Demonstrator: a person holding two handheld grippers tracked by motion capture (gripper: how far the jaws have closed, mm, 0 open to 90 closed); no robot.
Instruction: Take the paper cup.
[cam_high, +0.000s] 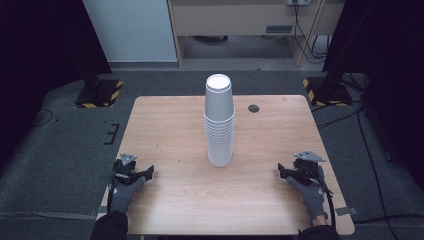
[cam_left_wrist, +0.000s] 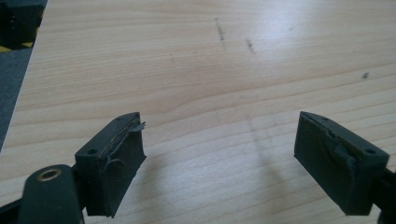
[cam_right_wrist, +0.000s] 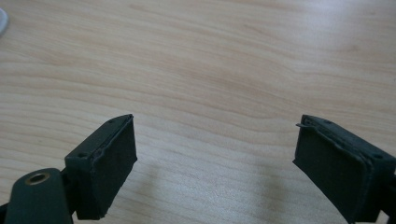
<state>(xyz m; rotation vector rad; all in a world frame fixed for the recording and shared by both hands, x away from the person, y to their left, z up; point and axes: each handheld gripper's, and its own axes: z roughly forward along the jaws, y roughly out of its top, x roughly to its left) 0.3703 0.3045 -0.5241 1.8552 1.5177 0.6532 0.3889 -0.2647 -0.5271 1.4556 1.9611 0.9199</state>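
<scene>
Here, at the lower left of the high view, the left gripper rests on the table in a gloved hand, its jaws spread wide with nothing but bare wood between them, as its own view confirms. It seems parked there, near the front edge, to leave the middle free before any reach begins. In the centre of the frame stands the stack of cups, white paper cups nested mouth down into a tall upright column, well apart from both grippers; placing it midway likely lets either hand get to it equally. At the lower right, the right gripper lies in much the same pose, held by the other gloved hand, jaws released and empty, its own view showing only wood grain ahead. The tabletop is pale wood with a few faint dark scuffs and a small round dark hole toward the upper right of the stack. Around it the floor is grey carpet; black stand bases with yellow and black striped tape sit at the upper left and upper right, cables trail down the right side, and light wooden furniture lines the top of the frame.
</scene>
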